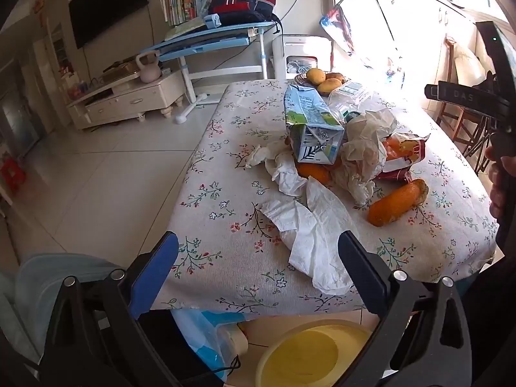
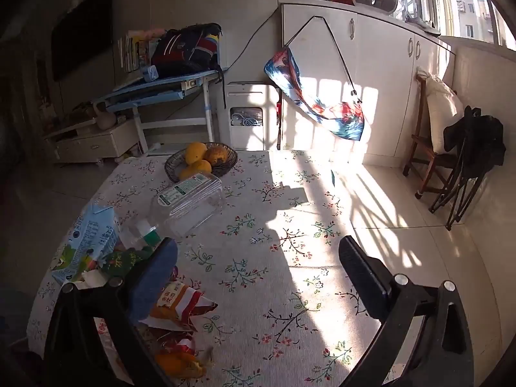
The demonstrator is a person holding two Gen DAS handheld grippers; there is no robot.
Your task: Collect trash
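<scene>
1. Left hand-held gripper (image 1: pixel 258 258) hangs spread wide, pinching nothing, over the worktop (image 1: pixel 206 245) edge; a crumpled tissue (image 1: pixel 309 238) lies between its fingers.
2. Right hand-held gripper (image 2: pixel 258 264) is likewise spread and empty.
3. Trash sits at twelve o'clock from the tissue: milk carton (image 1: pixel 309 122), wrapper (image 1: pixel 364 148), orange peel (image 1: pixel 396 203) (at one o'clock).
4. Yellow basin (image 1: pixel 309 354) sits below on the floor.

Right gripper (image 2: pixel 258 264) spread wide over floral-clothed counter (image 2: pixel 290 225); clear plastic bottle (image 2: pixel 185 204) just beyond left finger, orange-red snack wrapper (image 2: pixel 180 306) beneath it, wicker fruit basket (image 2: pixel 201 163) farther ahead.
</scene>
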